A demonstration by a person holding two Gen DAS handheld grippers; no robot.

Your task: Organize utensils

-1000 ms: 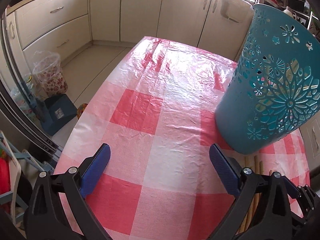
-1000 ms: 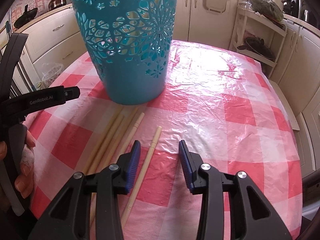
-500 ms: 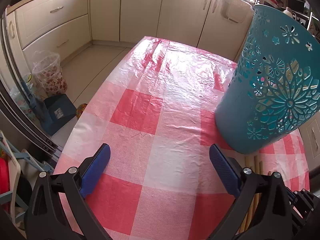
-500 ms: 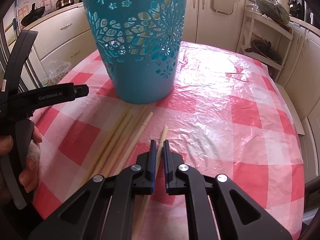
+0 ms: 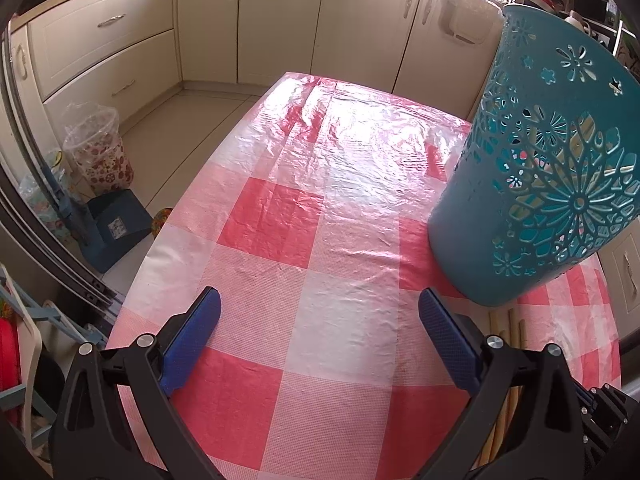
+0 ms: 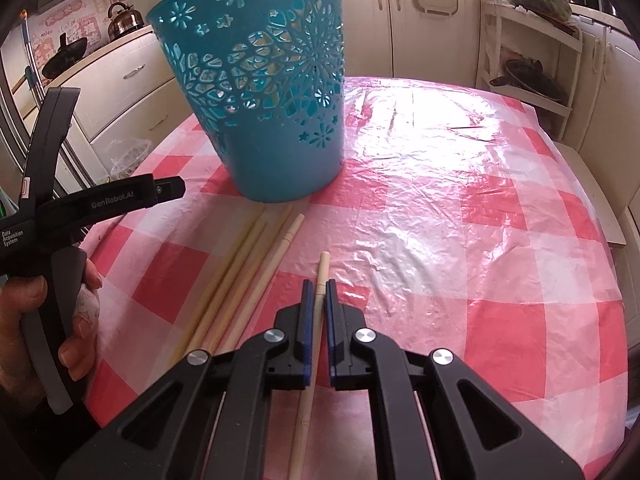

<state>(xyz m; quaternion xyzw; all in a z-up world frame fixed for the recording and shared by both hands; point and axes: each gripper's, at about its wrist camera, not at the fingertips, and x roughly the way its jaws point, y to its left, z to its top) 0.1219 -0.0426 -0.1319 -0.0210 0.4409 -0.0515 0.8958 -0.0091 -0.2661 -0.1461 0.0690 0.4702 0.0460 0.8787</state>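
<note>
A teal cut-out basket (image 6: 264,92) stands on the red-and-white checked table (image 6: 460,220), with pale sticks showing through its holes. Several wooden chopsticks (image 6: 248,264) lie side by side in front of it. My right gripper (image 6: 316,292) is shut on a single chopstick (image 6: 322,272) that lies apart to the right of the bundle. My left gripper (image 5: 320,312) is open and empty, low over the table to the left of the basket (image 5: 540,184); a few chopstick ends (image 5: 508,320) show past its right finger.
Cream kitchen cabinets (image 5: 280,20) stand beyond the table. A bagged bin (image 5: 100,148) and a blue box (image 5: 116,228) sit on the floor at the left. A white shelf rack with pans (image 6: 532,72) stands at the right. The left hand-held gripper (image 6: 80,208) shows at the left in the right wrist view.
My right gripper went from open to shut around the single chopstick and moved forward and up a little. The left gripper stayed still and open.
</note>
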